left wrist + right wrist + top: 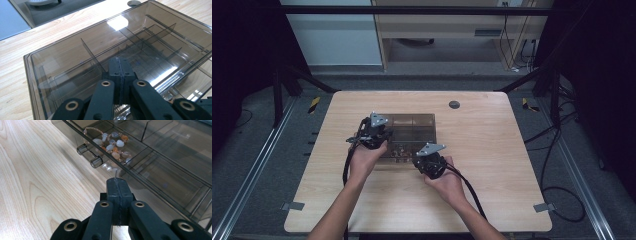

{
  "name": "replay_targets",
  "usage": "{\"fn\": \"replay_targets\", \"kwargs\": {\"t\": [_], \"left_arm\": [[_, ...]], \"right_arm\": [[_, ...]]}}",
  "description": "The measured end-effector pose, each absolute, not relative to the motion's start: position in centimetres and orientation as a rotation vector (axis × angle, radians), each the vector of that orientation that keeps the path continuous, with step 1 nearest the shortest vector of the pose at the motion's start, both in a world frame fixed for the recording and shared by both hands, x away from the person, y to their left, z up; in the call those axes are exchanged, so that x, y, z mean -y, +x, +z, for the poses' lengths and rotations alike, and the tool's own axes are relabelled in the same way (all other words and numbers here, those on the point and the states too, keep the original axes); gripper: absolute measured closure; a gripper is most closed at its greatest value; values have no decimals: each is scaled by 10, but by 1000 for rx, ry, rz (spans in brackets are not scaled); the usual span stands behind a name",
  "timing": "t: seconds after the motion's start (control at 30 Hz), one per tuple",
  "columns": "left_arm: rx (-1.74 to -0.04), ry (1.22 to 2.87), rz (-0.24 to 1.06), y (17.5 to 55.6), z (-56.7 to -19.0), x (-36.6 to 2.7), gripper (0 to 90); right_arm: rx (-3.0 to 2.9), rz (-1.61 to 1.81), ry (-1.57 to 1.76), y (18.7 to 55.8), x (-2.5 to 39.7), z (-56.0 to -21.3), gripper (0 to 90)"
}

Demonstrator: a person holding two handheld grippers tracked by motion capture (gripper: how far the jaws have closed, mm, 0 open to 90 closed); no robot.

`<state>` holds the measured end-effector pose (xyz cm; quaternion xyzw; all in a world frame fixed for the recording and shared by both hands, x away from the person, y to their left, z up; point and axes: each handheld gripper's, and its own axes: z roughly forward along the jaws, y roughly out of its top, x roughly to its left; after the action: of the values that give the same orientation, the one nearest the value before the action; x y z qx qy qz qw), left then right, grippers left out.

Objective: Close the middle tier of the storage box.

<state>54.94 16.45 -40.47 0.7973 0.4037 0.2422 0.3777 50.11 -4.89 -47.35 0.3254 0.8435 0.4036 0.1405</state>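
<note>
A smoky clear plastic organiser box point(414, 125) with thin dividers lies in the middle of the wooden table point(492, 150). A string of pale and orange beads point(112, 142) rests in a compartment by its near edge, behind two small round knobs point(96, 161). My left gripper point(374, 132) is at the box's left side; its jaws point(119, 62) are shut, with nothing between them, over the clear top point(100, 42). My right gripper point(428, 160) is at the box's near edge, jaws shut and empty, the tips point(117, 183) just short of the wall.
A round grey grommet point(454, 104) sits in the table behind the box. Bare wood lies to the right and in front of the box. Black cables point(472, 192) trail from both grippers toward the near edge. Metal rails and floor cables flank the table.
</note>
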Motion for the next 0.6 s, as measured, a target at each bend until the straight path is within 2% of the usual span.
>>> {"fn": "replay_targets", "kwargs": {"t": [0.6], "left_arm": [[-1034, 2040, 619, 549, -404, -165, 897]], "right_arm": [[-2427, 1159, 940, 508, 47, -470, 900]]}}
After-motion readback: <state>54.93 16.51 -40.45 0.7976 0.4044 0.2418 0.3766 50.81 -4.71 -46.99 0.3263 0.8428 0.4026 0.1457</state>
